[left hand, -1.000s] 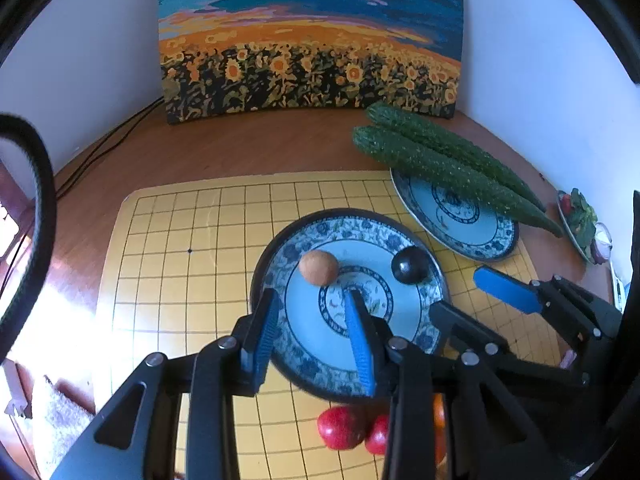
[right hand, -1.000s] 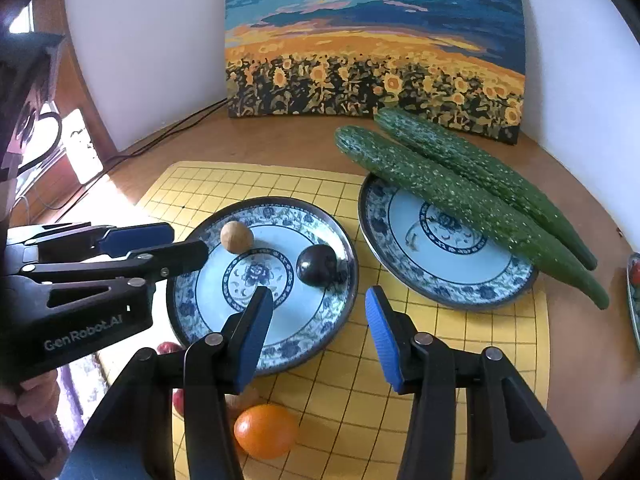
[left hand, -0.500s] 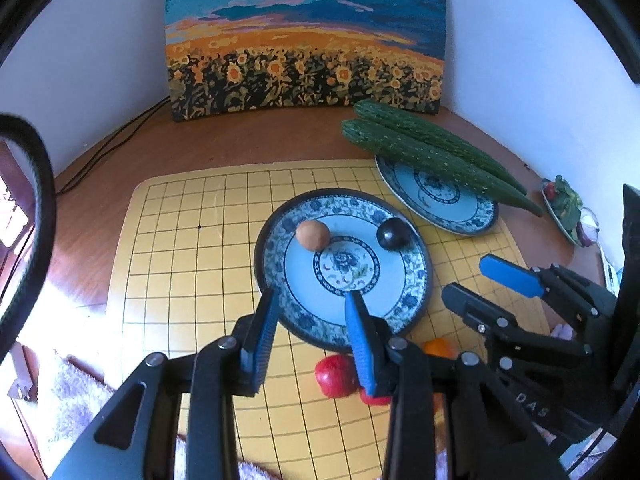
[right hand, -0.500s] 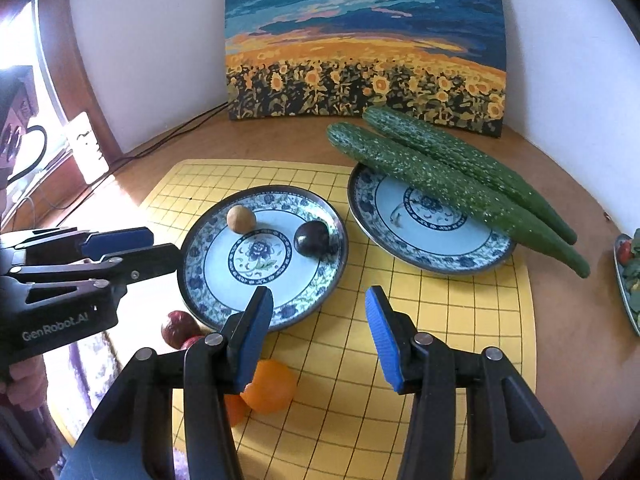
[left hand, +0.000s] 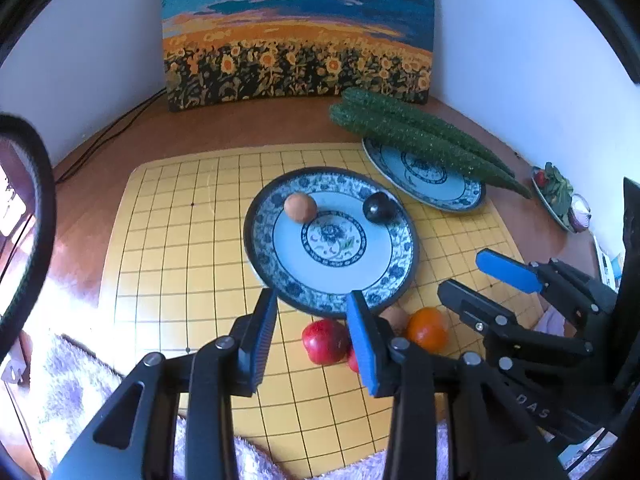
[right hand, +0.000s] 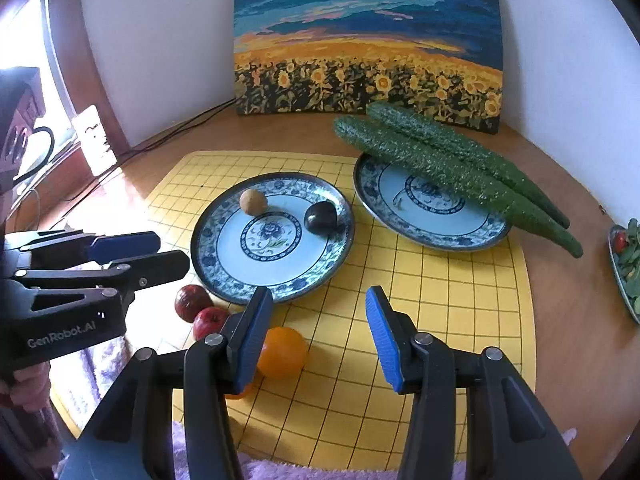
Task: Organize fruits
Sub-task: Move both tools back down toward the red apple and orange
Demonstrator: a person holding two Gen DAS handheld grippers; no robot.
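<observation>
A blue-patterned plate (left hand: 408,256) (right hand: 200,248) on the yellow grid mat holds a round brown fruit (left hand: 300,207) (right hand: 253,201) and a dark plum (left hand: 378,207) (right hand: 320,217). Just in front of its near rim lie two red apples (left hand: 324,340) (right hand: 192,302), an orange (left hand: 427,328) (right hand: 282,352) and a small brown fruit (left hand: 394,316). My left gripper (left hand: 311,304) (right hand: 170,250) hovers over the near rim, jaws opening, nothing between them. My right gripper (right hand: 318,298) (left hand: 468,274) is open and empty, just right of the orange.
A second patterned plate (right hand: 432,220) at the back right carries two long cucumbers (right hand: 440,160). A sunflower painting (right hand: 368,60) leans on the wall. A small dish of greens (right hand: 628,264) sits at the far right. Fluffy purple cloth (left hand: 80,392) edges the mat's front.
Both grippers have drawn back toward the mat's front edge, away from the plate. The apples and the orange in front of the plate now show more fully.
</observation>
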